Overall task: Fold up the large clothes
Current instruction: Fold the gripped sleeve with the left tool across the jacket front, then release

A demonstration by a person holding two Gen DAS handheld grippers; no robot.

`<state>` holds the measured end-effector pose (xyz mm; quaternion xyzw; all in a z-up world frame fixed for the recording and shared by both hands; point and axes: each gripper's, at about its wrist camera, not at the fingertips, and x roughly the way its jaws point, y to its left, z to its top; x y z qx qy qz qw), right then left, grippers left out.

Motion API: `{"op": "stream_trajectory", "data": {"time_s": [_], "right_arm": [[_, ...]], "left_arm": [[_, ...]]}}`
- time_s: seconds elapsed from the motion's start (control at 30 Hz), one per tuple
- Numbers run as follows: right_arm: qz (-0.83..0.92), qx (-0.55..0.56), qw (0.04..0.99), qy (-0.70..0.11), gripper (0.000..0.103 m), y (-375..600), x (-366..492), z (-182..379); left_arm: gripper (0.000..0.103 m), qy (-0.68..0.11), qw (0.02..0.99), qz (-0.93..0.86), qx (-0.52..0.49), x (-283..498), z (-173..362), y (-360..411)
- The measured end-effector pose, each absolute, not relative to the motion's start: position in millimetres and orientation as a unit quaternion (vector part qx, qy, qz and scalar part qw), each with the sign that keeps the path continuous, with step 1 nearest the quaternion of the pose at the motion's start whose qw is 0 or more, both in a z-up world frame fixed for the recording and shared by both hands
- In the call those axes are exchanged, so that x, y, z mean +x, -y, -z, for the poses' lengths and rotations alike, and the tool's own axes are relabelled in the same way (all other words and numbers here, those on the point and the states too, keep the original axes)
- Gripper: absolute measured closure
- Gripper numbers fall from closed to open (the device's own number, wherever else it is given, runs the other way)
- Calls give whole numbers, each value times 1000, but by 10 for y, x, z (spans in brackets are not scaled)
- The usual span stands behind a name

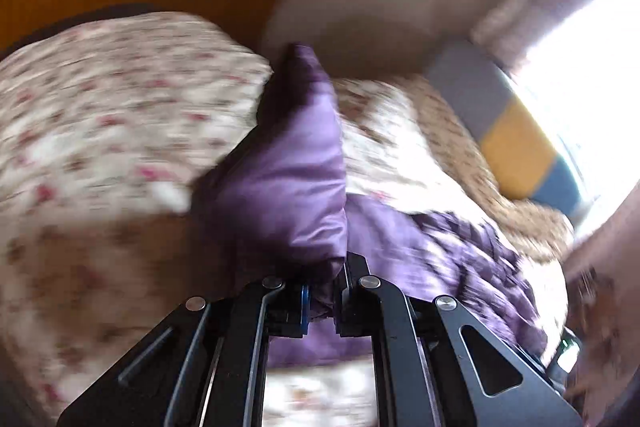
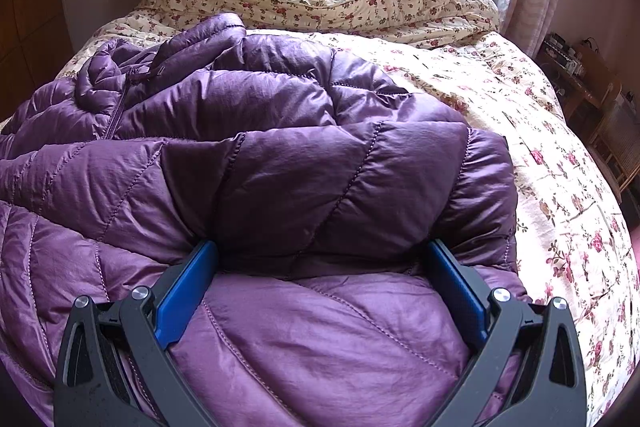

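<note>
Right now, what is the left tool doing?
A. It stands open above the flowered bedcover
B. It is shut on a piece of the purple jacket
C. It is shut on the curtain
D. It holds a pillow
B: in the left wrist view the left tool has its fingers pinched together on a fold of the purple jacket, which stands up from between them.
</note>
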<state>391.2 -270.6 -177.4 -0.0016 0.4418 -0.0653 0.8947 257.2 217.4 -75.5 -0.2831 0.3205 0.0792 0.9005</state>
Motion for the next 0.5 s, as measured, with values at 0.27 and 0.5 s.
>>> {"op": "stream_trajectory", "data": {"time_s": [0.27, 0.5], "right_arm": [[62, 4, 895, -442, 2, 2720, 3922, 1759], [59, 8, 896, -441, 2, 2738, 3921, 1771]], "left_arm": [[95, -362, 894, 96, -245, 3327, 732, -804], [95, -389, 876, 190, -213, 3706, 789, 162]]}}
